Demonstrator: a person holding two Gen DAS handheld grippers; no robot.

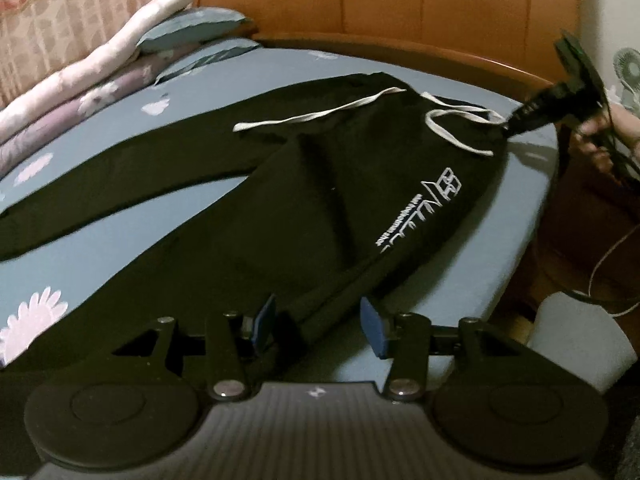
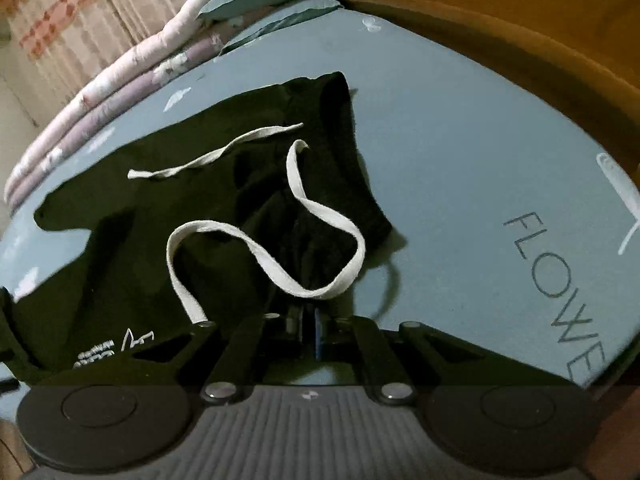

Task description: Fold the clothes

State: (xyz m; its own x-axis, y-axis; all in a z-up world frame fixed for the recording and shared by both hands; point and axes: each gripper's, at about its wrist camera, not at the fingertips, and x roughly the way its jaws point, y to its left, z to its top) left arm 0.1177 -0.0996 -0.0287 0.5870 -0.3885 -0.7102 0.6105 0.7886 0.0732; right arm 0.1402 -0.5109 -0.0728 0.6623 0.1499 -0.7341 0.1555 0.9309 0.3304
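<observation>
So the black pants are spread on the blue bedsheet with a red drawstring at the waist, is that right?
Not quite. The drawstring is white or cream, not red, as the right wrist view shows plainly. The rest holds: the black pants are spread on the blue bedsheet, with the drawstring at the waist.

Left wrist view: black sweatpants (image 1: pixel 320 208) lie on the blue bedsheet (image 1: pixel 120 264). Far leg runs off the left edge, cuff not seen. Near leg passes under the left gripper (image 1: pixel 318 326); its lower end is hidden by the gripper body. White lettering (image 1: pixel 416 212) on the thigh too small and blurred to read. The hand (image 1: pixel 604 148) at far right is blurred and cut by the edge.

Right wrist view: right gripper (image 2: pixel 308 330) fingertips closed together at the waistband; whether fabric is pinched cannot be told, dark on dark. Sheet print (image 2: pixel 556 288) reads "FLOWE", the rest cut off. Drawstring (image 2: pixel 280 248) near end hidden behind the gripper linkage.
</observation>
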